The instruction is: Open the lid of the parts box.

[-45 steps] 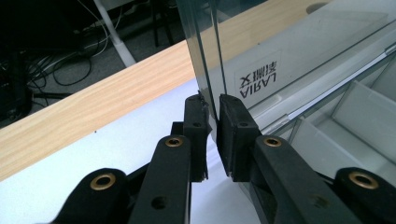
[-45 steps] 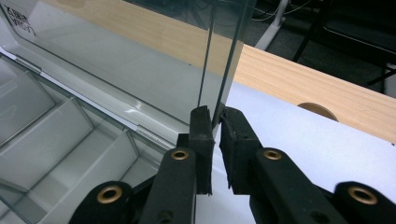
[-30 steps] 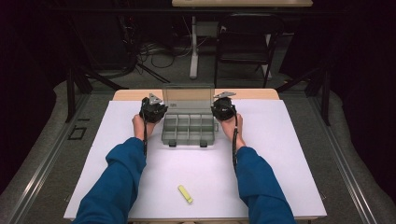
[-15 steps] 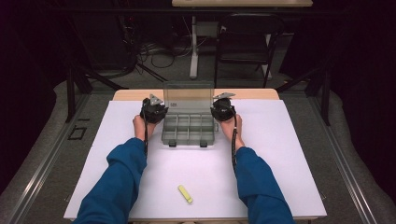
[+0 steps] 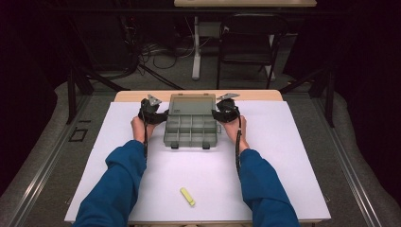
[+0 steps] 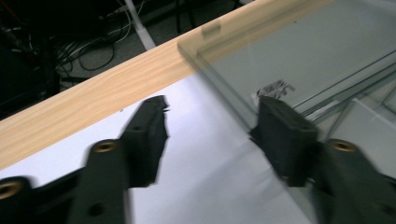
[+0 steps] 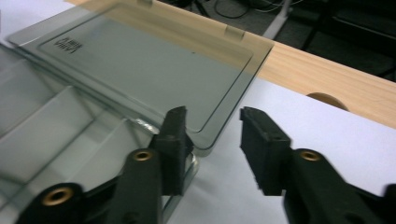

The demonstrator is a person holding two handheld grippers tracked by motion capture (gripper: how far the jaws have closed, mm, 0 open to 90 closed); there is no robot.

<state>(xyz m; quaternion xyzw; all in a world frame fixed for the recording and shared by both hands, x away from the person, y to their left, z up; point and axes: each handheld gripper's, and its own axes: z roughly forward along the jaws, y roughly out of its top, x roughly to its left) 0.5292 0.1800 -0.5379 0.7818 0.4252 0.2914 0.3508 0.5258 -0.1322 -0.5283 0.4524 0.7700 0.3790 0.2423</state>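
Between both opening jaws sits the box lid's [image 5: 192, 104] edge, unpressed.

My right gripper [image 7: 212, 140] has just been opening its jaws; they stand apart now. The left jaw sits over the near corner of the clear organizer box [image 7: 56, 135], and the lid's [image 7: 154, 65] rounded corner reaches into the gap, untouched by the pads. The lid lies laid back toward eleven o'clock. White table cover [image 7: 336, 135] spreads at three o'clock, the wooden table edge [image 7: 327, 79] at one o'clock.
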